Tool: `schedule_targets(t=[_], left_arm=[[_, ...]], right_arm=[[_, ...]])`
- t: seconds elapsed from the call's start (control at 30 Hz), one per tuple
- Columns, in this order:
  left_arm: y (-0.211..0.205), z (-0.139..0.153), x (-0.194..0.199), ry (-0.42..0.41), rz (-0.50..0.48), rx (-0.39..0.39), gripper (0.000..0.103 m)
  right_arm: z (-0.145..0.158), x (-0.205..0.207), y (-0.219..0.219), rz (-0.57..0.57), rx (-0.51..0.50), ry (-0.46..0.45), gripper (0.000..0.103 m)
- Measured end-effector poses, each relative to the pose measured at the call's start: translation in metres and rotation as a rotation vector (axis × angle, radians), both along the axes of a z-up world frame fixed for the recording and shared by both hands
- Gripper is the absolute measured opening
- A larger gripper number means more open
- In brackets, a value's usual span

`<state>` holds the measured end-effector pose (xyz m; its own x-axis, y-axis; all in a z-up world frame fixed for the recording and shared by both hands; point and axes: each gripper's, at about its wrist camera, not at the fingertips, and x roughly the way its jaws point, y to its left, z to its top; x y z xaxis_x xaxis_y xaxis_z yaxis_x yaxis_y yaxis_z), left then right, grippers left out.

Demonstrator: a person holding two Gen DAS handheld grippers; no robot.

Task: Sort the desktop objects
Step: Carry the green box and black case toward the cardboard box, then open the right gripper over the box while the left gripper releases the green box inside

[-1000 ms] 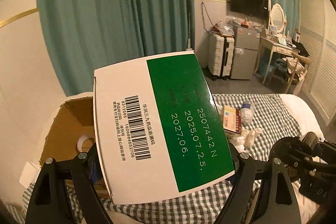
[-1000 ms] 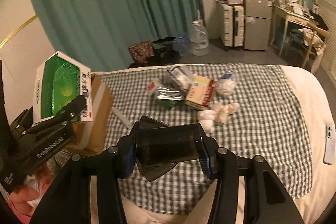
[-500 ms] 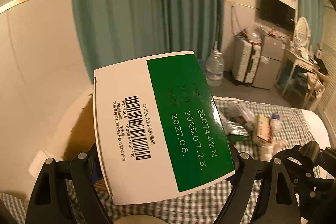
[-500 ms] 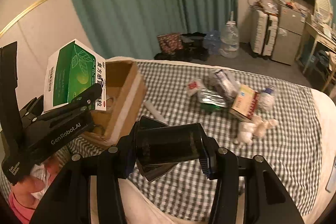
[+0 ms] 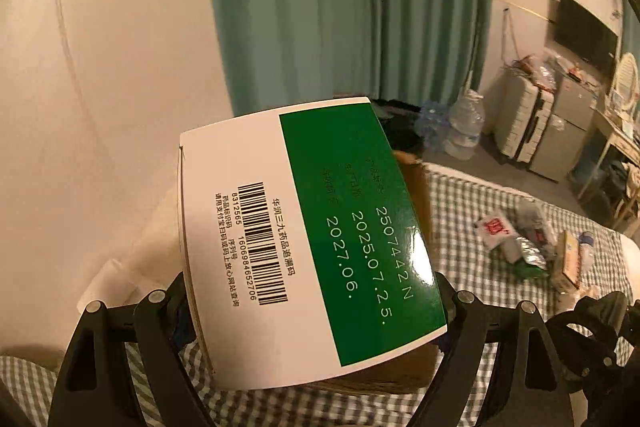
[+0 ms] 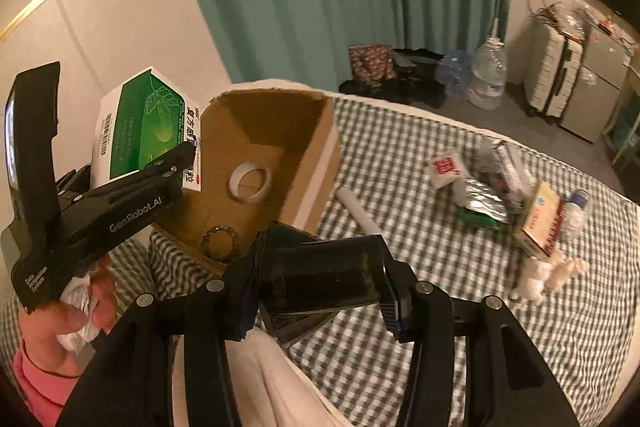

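The left hand-held gripper (image 5: 316, 307) pinches a green-and-white medicine box (image 5: 304, 227) between its 2 fingers, its jaws wide around the box's width; the box's barcode and printed dates face the left wrist camera. From the right wrist camera that box (image 6: 140, 131) hangs just beside the left rim of the open cardboard box (image 6: 256, 163), which stands on the checked bed cover (image 6: 420, 155); a hand (image 6: 68, 315) in a pink sleeve grips the left tool's handle. Inside the cardboard box lie a roll of white tape (image 6: 249, 181) and a bead bracelet (image 6: 220, 241). The right hand-held gripper (image 6: 320, 287) pinches a dark translucent cylinder (image 6: 320, 279) crosswise between its pads, near the front right corner of the cardboard box. Just right of the cardboard box a white tube (image 6: 360, 213) lies on the cover. Well to the right of the cardboard box sits a cluster: a white packet with red print (image 6: 446, 167), a foil pouch (image 6: 480, 197), an orange carton (image 6: 540, 223), a small bottle (image 6: 576, 201) and pale crumpled pieces (image 6: 544, 275).
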<state>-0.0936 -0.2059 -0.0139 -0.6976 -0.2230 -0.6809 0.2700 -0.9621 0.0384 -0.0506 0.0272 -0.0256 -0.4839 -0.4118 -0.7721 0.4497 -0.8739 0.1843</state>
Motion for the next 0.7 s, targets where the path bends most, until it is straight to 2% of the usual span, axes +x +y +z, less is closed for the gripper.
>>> schedule_targets(t=[0.3, 0.4, 0.43, 0.5, 0.7], left_arm=[[-0.032, -0.042, -0.023, -0.088, 0.028, 0.001, 0.087], [-0.036, -0.052, -0.03, -0.115, 0.001, -0.003, 0.093], [-0.036, -0.054, -0.032, -0.128, 0.011, -0.012, 0.101], [-0.04, -0.059, -0.032, -0.141, 0.041, -0.02, 0.103], [-0.062, -0.06, -0.023, -0.131, 0.065, 0.059, 0.103]], right_arm=[[-0.021, -0.017, -0.046, 0.068, 0.015, -0.041, 0.048], [-0.028, -0.023, -0.056, 0.076, 0.015, -0.054, 0.048], [-0.029, -0.025, -0.059, 0.078, 0.014, -0.058, 0.048], [-0.032, -0.029, -0.064, 0.079, 0.015, -0.067, 0.048], [-0.034, -0.042, -0.08, 0.08, 0.01, -0.078, 0.049]])
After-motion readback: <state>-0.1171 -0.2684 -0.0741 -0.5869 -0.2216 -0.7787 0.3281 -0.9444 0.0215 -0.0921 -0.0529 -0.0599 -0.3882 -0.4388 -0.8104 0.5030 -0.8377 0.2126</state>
